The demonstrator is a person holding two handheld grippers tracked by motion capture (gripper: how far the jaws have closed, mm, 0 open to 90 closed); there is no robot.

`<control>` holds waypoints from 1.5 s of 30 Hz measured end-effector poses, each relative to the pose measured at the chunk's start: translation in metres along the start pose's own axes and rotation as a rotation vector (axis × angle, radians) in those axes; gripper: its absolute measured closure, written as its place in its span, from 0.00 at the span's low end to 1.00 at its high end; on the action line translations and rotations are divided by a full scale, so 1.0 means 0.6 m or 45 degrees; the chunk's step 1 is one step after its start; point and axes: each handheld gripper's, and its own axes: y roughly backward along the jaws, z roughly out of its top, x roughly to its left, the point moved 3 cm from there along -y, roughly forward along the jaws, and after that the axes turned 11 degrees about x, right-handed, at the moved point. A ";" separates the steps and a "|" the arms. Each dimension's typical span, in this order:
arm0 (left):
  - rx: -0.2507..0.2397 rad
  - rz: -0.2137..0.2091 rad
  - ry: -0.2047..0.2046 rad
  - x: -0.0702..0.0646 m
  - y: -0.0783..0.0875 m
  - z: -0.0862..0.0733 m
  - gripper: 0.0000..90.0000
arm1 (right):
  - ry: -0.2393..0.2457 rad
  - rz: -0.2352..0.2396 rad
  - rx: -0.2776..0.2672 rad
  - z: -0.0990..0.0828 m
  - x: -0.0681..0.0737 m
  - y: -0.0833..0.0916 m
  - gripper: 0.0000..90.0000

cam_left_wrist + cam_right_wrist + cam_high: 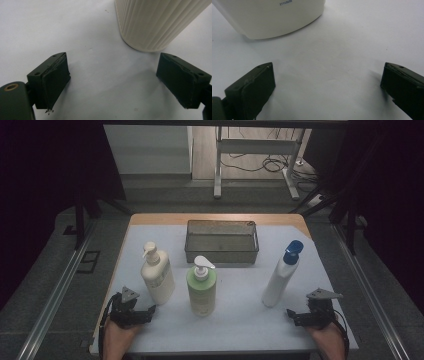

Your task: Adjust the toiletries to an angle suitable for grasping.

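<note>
While both grippers gape empty | left gripper [145, 312] near cream bottle [158, 276] | right gripper [296, 316] near white bottle [280, 279]

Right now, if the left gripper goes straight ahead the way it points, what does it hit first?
Probably the ribbed cream pump bottle. The left gripper has its jaws open with nothing between them, and the bottle's base stands just ahead, a little to the right of centre in the left gripper view. It may only graze it; depth is unclear.

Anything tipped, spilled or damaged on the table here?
Nothing stands out. The cream bottle, green bottle and blue-capped bottle stand upright on the white mat, and no spill shows.
</note>
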 end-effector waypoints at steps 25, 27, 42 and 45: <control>-0.002 0.001 0.001 0.000 0.000 0.000 0.12 | -0.009 0.001 0.002 0.001 -0.001 0.003 0.03; -0.001 0.001 0.001 0.000 0.000 0.000 0.12 | -0.012 -0.001 0.001 0.002 -0.002 0.007 0.10; -0.001 0.000 0.001 0.000 0.000 0.000 0.12 | 0.040 0.095 -0.030 0.008 0.021 0.040 0.19; -0.001 0.001 0.001 0.000 0.000 0.000 0.12 | 0.051 0.104 0.003 0.013 0.026 0.042 0.15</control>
